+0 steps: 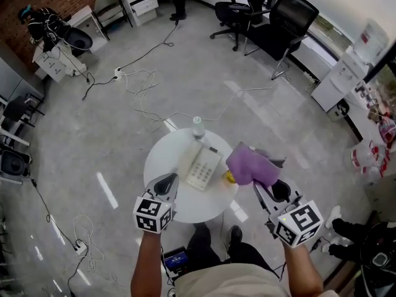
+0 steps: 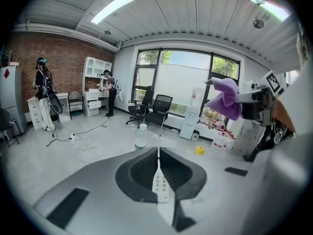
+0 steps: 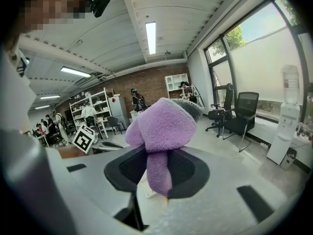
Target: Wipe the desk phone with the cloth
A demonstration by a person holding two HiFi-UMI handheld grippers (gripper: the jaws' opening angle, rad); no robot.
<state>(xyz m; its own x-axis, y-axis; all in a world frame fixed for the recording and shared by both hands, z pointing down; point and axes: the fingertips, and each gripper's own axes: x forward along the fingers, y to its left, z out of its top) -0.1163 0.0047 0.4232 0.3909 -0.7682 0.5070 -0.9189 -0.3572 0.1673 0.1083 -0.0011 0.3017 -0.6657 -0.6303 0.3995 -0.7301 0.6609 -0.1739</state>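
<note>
A white desk phone (image 1: 199,166) lies on a small round white table (image 1: 162,159). My left gripper (image 1: 166,184) hovers at the table's near left edge, shut and empty. In the left gripper view its closed jaws (image 2: 158,151) point at the phone's keypad (image 2: 161,182). My right gripper (image 1: 265,189) is shut on a fluffy purple cloth (image 1: 250,166), held above the table's right edge beside the phone. In the right gripper view the cloth (image 3: 164,131) bulges out of the jaws and hides most of what lies ahead.
A clear plastic bottle (image 1: 197,127) stands at the table's far edge behind the phone. A small yellow object (image 1: 229,177) lies right of the phone, under the cloth. Cables (image 1: 145,85) trail over the grey floor, and black office chairs (image 1: 291,17) stand farther off.
</note>
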